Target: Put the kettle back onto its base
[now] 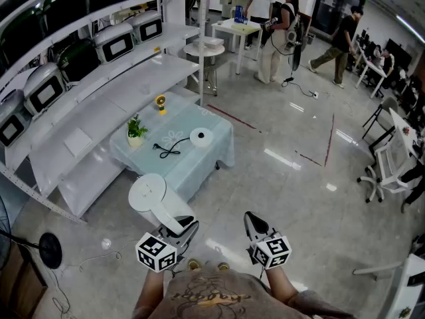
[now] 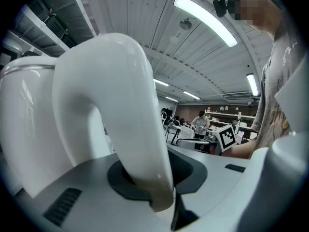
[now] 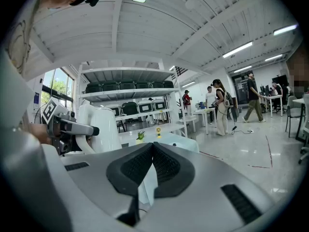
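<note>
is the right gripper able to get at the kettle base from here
Probably not yet: the right gripper sits close to the person, and the base lies on the table across open floor. Nothing stands between them, so stepping forward should do.

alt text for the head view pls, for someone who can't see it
Seen from above, the left tool grips a white kettle by its handle while the right tool is shut and empty beside it. Ahead, a table with a pale blue cloth holds the round kettle base, its black cord and a small potted plant.
</note>
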`<state>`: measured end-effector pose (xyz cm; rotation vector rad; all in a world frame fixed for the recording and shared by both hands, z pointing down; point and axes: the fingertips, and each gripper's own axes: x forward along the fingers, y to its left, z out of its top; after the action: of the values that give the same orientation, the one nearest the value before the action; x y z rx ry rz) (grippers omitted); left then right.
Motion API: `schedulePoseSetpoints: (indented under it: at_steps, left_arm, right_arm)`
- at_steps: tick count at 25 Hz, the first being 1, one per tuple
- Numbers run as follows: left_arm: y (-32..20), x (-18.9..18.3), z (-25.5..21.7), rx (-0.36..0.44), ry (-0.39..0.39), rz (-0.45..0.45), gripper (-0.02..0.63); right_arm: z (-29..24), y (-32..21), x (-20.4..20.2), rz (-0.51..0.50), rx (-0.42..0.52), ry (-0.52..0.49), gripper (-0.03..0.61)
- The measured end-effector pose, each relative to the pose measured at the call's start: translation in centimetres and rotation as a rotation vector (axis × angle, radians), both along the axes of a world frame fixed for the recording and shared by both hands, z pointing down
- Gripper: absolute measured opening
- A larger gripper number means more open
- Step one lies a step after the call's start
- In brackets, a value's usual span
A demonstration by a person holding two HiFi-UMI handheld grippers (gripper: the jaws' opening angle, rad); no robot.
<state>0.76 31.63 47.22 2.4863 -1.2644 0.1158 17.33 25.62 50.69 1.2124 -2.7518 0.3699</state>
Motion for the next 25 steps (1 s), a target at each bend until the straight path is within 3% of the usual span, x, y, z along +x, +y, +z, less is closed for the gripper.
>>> schedulePoseSetpoints:
  at_steps: [25]
  left_arm:
    - [-1.9,-4.9,1.0,0.011,-0.029,0.130,0.095]
  right_arm:
    - [1.7,0.5,-4.9,0.119,-0.027,0.013,0.002]
